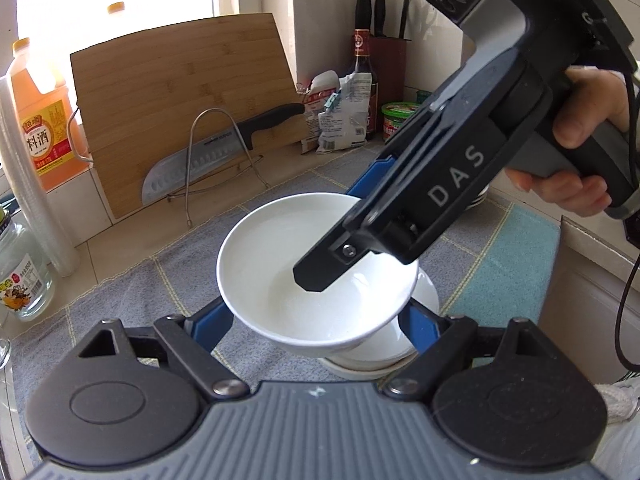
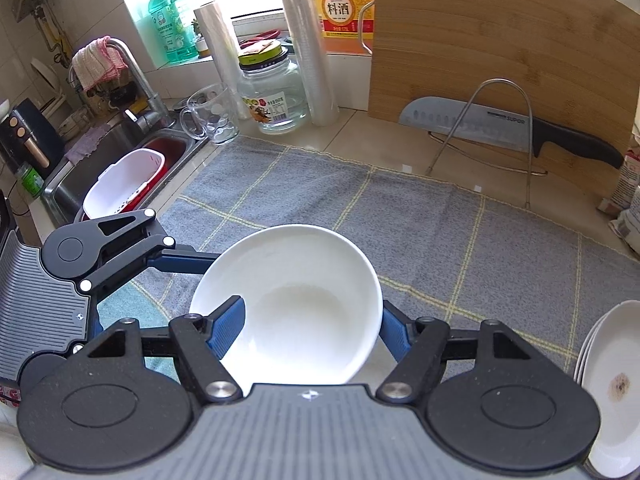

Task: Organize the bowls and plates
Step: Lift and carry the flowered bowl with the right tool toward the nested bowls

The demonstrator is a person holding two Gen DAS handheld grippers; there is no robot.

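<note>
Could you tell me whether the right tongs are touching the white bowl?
Touching: the left wrist view shows a right tongs finger inside the white bowl against its wall, the other finger outside the rim.

In the left wrist view the right tool (image 1: 320, 276) covers the far rim of the white bowl (image 1: 280, 264), and that bowl hides most of the stacked bowls (image 1: 384, 356) beneath. In the right wrist view the plates (image 2: 616, 392) are cut by the right edge, and the bowl hides one blue finger's (image 2: 394, 330) tip.

Right gripper (image 2: 308, 332) clamped, left gripper (image 1: 320, 320) spread wide.
</note>
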